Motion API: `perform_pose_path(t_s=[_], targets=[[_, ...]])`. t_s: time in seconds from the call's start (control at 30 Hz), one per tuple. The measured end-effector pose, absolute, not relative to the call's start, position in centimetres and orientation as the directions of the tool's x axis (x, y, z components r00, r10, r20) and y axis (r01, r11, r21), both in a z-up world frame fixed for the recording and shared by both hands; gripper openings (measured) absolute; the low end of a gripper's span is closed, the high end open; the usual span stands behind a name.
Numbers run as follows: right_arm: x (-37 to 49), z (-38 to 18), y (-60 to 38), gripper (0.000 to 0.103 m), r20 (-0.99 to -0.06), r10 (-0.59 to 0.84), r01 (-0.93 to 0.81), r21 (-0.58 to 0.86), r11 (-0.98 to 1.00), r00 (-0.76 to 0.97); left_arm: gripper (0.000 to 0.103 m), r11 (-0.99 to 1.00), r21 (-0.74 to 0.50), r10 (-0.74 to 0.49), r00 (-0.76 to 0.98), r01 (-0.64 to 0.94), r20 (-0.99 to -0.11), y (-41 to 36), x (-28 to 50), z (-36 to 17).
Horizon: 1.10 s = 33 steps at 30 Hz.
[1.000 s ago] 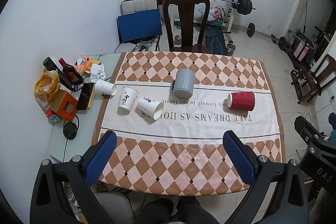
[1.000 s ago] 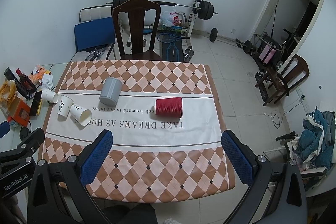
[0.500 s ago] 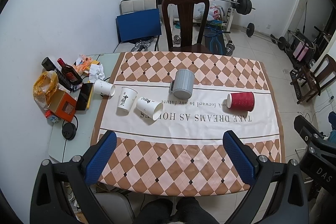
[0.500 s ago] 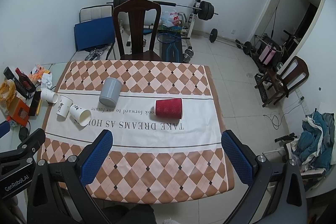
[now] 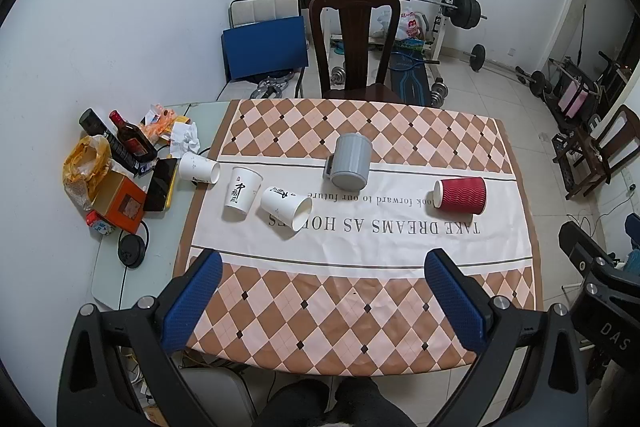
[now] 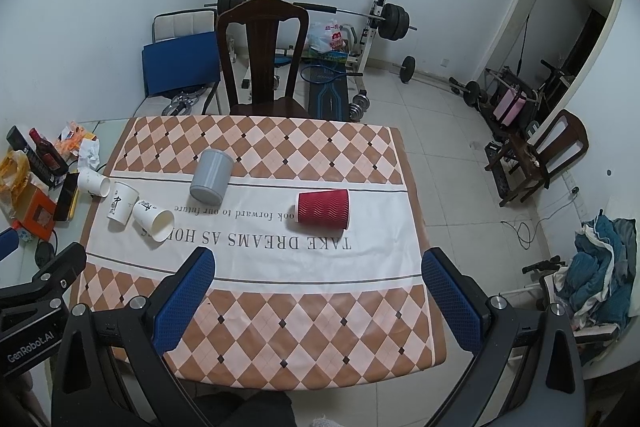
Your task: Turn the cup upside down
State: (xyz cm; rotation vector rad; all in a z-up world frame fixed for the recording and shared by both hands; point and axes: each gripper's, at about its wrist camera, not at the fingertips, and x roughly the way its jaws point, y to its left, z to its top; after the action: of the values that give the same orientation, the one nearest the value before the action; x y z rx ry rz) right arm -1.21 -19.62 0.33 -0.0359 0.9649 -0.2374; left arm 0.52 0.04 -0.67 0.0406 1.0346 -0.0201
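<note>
Nearest me, my left hand-held gripper (image 5: 320,303) and right hand-held gripper (image 6: 318,301) hover over the desk's (image 5: 320,327) front edge, both spread wide and empty. Beyond them, well apart, the red cup (image 6: 323,207) lies on its side on the white band. I judge it light ribbed paper, easily crushed, best pinched gently across mid-body. Farther left lie a grey mug (image 6: 211,176) and three white paper cups (image 5: 286,207). I can't make out the red cup's inside.
</note>
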Motion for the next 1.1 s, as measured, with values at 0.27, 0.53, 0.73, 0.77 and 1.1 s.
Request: perform_pose_path(t_s=[0.27,0.53,0.73,0.77,1.1], targets=[[-1.3,0.2,-19.4,0.103,-0.810,-0.218,0.186,-0.137,0.973,0.545,0.103,0.999,0.022,0.001,0.513,0.035,-0.859,0.0,0.5,-0.6],[-0.6,-3.7,-21.3,0.103,-0.835,-0.227,0.232,-0.124,0.965,0.501,0.103,0.997,0.062,0.026,0.535,0.048,-0.844,0.1,3.1,-2.8],[2.3,-11.5,-25.0,0.103,-0.892,-0.260,0.298,-0.151,0.943,0.371,0.103,0.979,0.144,0.050,0.508,0.147,-0.860,-4.2,6.2,-8.2],[2.6,-13.2,-26.2,0.103,-0.905,-0.261,0.314,-0.154,0.937,0.336,0.103,0.972,0.159,0.055,0.496,0.171,-0.867,-5.1,6.8,-9.3],[5.2,-28.7,-36.2,0.103,-0.972,-0.229,0.393,-0.187,0.900,0.061,0.103,0.859,0.267,0.080,0.401,0.436,-0.913,-16.2,12.3,-19.7]])
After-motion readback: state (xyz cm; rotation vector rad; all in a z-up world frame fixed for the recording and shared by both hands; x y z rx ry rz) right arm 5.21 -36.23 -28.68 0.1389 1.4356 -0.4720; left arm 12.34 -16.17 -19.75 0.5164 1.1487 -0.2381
